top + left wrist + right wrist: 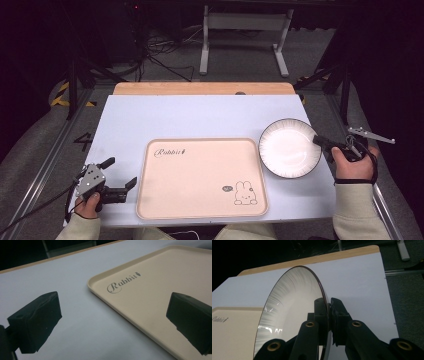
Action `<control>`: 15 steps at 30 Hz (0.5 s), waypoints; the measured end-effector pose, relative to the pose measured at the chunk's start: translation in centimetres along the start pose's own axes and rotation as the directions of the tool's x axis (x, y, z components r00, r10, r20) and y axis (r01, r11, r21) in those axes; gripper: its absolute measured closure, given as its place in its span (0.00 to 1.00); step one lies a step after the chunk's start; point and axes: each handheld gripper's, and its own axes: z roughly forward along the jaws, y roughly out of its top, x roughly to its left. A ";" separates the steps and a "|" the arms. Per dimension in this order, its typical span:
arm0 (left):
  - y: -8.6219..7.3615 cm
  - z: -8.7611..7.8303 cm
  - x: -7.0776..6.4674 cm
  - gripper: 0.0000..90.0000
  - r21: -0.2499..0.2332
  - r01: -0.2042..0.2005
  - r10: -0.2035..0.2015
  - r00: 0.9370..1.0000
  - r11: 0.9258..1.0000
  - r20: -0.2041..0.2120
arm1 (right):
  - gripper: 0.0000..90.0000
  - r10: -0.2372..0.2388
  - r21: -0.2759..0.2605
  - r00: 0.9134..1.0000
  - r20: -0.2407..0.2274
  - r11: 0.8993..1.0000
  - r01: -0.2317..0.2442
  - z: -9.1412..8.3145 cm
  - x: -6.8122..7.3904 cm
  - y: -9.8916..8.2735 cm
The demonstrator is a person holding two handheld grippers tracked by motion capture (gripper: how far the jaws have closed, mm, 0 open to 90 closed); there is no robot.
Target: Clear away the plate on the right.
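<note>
A round white plate [289,148] is seen at the right side of the pale blue table [200,116], just right of the beige tray [200,179]. Its rim is edged by a thin dark line, and fine grey streaks run inward from that edge all round, fading into a plain glossy white middle. In the right gripper view the plate [287,312] is shown tilted up on edge, its hollow face turned toward the tray [229,335], with bright reflections caught low on the glaze. Its back cannot be made out.

The plate's right rim is pinched by the right gripper [320,141]: in the right gripper view the two black jaws of that gripper [329,312] are pressed together on the rim, one pad on the hollow face and one on the back. The gripper is held by the person's right hand [354,164] at the table's right edge.

The tray is a shallow rounded rectangle, printed with the word "Rabbit" at its far left corner and a small line-drawn rabbit at its near right corner. Nothing is carried on it.

The left gripper [120,175] is held by the left hand [90,204] near the table's front left corner, just left of the tray. In the left gripper view its jaws [113,320] are spread wide, with nothing between them but the table [75,322] and the tray's corner [150,297].
</note>
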 end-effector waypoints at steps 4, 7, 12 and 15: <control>0.0 0.0 0.0 0.00 0.000 0.000 0.000 1.000 1.000 0.000 | 0.95 -0.010 0.004 1.000 -0.006 1.000 0.010 0.0 0.7 0.2; 0.0 0.0 0.0 0.00 0.000 0.002 -0.002 1.000 1.000 0.001 | 0.95 -0.016 0.013 1.000 -0.009 1.000 0.016 0.1 1.2 0.2; 0.0 0.0 0.0 0.00 0.001 0.000 0.000 1.000 1.000 0.001 | 0.95 -0.027 0.026 0.999 -0.046 0.999 0.028 0.5 2.3 0.4; 0.0 0.0 0.0 0.00 -0.001 0.001 -0.001 1.000 1.000 0.002 | 0.95 -0.041 0.035 0.997 -0.060 0.998 0.043 0.9 3.2 0.5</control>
